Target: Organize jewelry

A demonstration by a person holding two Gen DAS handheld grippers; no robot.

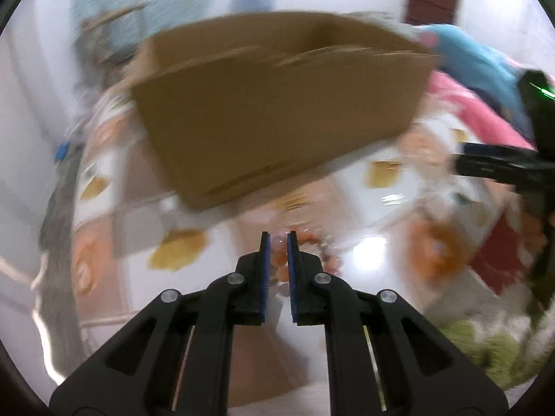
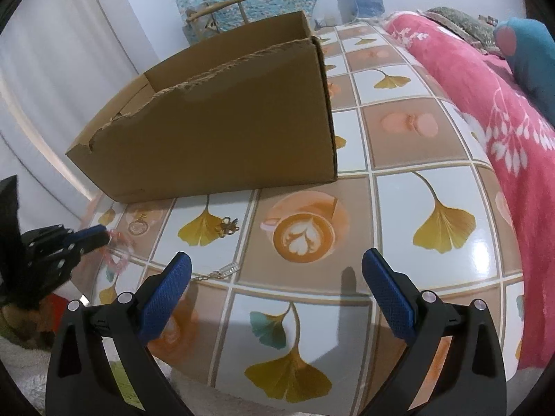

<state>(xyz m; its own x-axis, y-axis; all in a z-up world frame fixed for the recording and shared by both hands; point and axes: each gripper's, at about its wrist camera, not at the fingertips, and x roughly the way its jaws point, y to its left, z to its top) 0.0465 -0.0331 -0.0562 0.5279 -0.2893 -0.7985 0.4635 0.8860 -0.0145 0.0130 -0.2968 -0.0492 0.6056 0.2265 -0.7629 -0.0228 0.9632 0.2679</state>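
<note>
left claw (image 1: 278,237): narrow, pinched on pink bead bracelet (image 1: 277,260), beads dangle below the tips
right claw (image 2: 276,260): wide, holds nothing, hovers over desk (image 2: 399,138)
step tip: judged carry to cardboard box (image 2: 225,131); lift clear of the torn front wall, let go only once over the opening
box contents: interior hidden, cannot tell
left on desk: gold charm (image 2: 227,227), round pendant (image 2: 138,226), chain with clear tag (image 2: 222,272), all just in front of box

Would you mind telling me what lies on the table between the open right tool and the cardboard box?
In the right wrist view, a silver chain and a gold trinket lie there.
</note>
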